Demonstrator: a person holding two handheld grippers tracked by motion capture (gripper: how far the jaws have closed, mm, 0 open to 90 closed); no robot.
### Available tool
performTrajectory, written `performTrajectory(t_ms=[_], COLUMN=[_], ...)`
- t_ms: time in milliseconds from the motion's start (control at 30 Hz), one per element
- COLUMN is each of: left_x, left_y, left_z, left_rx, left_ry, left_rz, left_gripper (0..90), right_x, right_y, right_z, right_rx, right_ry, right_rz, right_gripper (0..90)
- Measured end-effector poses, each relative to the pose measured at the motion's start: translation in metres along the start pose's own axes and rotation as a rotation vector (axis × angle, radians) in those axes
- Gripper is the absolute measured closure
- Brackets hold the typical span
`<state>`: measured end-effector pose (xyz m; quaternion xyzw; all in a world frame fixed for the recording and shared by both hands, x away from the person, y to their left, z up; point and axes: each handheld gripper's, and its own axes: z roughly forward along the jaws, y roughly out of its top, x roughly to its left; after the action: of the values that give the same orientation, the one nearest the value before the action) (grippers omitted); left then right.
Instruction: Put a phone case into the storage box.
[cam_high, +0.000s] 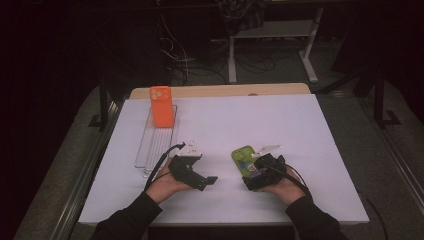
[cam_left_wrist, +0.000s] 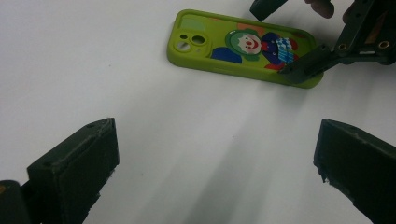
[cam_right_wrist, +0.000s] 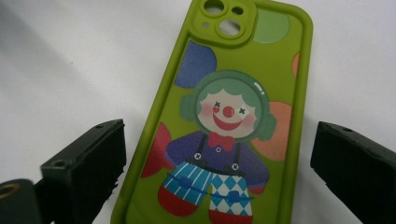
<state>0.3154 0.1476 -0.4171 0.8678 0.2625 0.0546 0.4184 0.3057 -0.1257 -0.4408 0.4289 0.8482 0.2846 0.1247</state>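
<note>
High view: a white tabletop (cam_high: 300, 130) carries a clear tray (cam_high: 150, 150) at the left. An orange case (cam_high: 161, 106) stands at the tray's far end, camera cutout at the top. Near the front edge, the left hand (cam_high: 162, 186) holds the left tool (cam_high: 206, 182), which points to the right over bare tabletop. The right hand (cam_high: 285, 190) holds the right tool (cam_high: 252, 175) over the near end of a green case (cam_high: 243, 159), which lies flat right of centre. The two tools are near each other but apart. Both sleeves are dark.

Left gripper view: the left tool (cam_left_wrist: 215, 163) has its jaws spread wide, with only white tabletop (cam_left_wrist: 93, 56) between them. Beyond them lies the green case (cam_left_wrist: 219, 42), its printed back up and camera cutout to the left. The right tool (cam_left_wrist: 275, 44) straddles the case's right end; one jaw tip sits at the near edge and the other at the far edge.

Right gripper view: the right tool (cam_right_wrist: 219, 172) is spread, one jaw on each side of the green case (cam_right_wrist: 229, 116), both close to its long edges. Whether they touch it I cannot tell. The case shows a clown in blue trousers, with the camera cutout at the far end. It rests flat on the tabletop (cam_right_wrist: 70, 60).
</note>
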Motion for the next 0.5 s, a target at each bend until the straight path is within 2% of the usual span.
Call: performTrajectory(t_ms=[33, 100, 167, 200, 300, 500], left_x=[-0.0009, -0.0007, 0.0004, -0.0009, 0.0002, -0.0002], left_y=[-0.0001, 0.0000, 0.0001, 0.0000, 0.0002, 0.0001], left_z=[0.0009, 0.0009, -0.0001, 0.0010, 0.0001, 0.0007], left_rx=[-0.014, -0.012, 0.002, -0.013, 0.001, 0.001], left_ry=[-0.001, -0.002, -0.001, -0.002, -0.001, -0.002], left_rz=[-0.014, -0.013, 0.004, -0.014, 0.004, 0.006], left_gripper=[0.0, 0.0, 0.0, 0.0, 0.0, 0.0], right_x=[0.0002, 0.0008, 0.0017, 0.0025, 0.0015, 0.0027], right_y=[-0.0001, -0.0004, -0.0008, -0.0008, -0.0008, -0.0016], right_z=[0.0001, 0.0004, 0.0009, 0.0012, 0.0018, 0.0050], right_rx=[0.001, 0.006, 0.012, 0.016, 0.024, 0.039], right_ry=[-0.001, -0.001, 0.000, -0.004, -0.007, -0.020], right_rz=[0.001, -0.002, -0.001, 0.001, 0.002, 0.022], right_gripper=[3.8, 5.9, 7.4, 7.7, 8.1, 7.8])
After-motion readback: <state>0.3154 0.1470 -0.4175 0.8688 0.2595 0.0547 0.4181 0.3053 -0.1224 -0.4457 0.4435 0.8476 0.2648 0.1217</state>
